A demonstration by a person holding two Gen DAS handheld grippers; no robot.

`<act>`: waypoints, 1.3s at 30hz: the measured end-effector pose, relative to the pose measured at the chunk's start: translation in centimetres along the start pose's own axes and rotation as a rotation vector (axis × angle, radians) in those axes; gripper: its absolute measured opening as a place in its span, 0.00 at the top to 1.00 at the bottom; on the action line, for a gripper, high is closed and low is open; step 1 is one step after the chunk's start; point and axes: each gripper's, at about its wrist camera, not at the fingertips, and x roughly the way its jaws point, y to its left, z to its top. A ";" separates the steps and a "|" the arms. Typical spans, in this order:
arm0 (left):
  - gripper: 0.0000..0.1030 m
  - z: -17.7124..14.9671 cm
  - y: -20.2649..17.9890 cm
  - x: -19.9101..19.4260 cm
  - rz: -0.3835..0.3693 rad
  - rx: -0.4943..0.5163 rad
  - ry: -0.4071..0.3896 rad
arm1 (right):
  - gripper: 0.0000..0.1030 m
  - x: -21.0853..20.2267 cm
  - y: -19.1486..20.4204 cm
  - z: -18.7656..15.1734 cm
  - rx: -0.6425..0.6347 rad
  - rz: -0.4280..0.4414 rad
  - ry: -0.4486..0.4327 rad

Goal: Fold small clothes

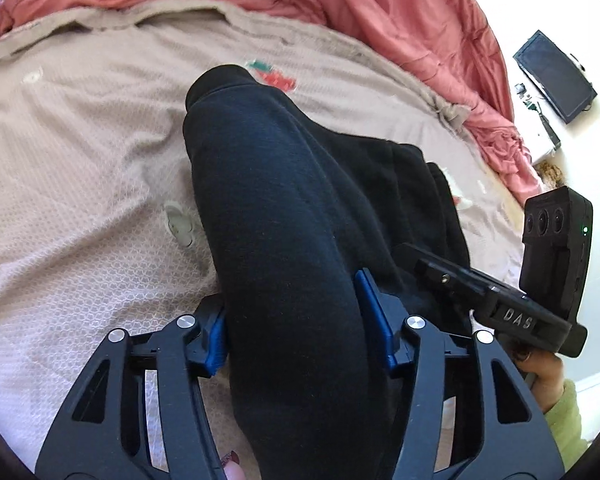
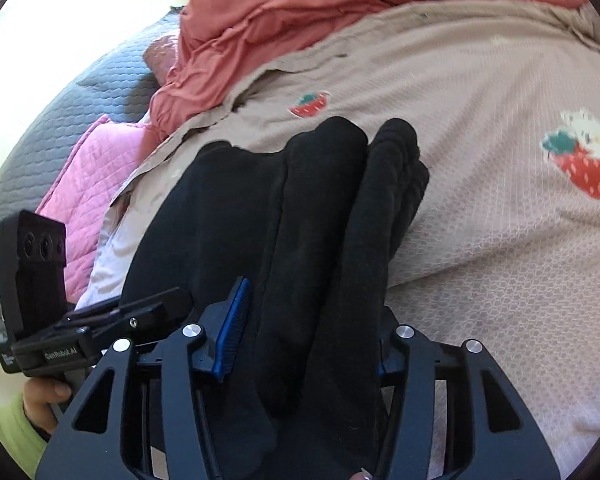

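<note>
The left gripper (image 1: 300, 320) is clamped on a thick roll of the black garment (image 1: 284, 184), and the right gripper (image 2: 308, 336) pinches several bunched layers of it; the cloth lies on the beige blanket (image 1: 80, 184) of the bed. I think the bite of each is uneven, so an inner layer may slip out when they lift, and the fold will open. The two grippers are close together and could also bump each other.
</note>
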 end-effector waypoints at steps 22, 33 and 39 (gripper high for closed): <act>0.59 0.1 4.4 -5.0 0.096 -0.063 -0.083 | 0.60 2.4 6.3 0.5 -0.099 -0.126 0.014; 0.45 -0.3 6.4 -3.8 0.150 -0.078 -0.065 | 0.33 3.5 3.4 -0.5 -0.012 -0.209 0.007; 0.38 -0.5 7.0 -3.2 0.167 -0.086 -0.047 | 0.20 4.1 2.9 -0.7 0.005 -0.257 0.019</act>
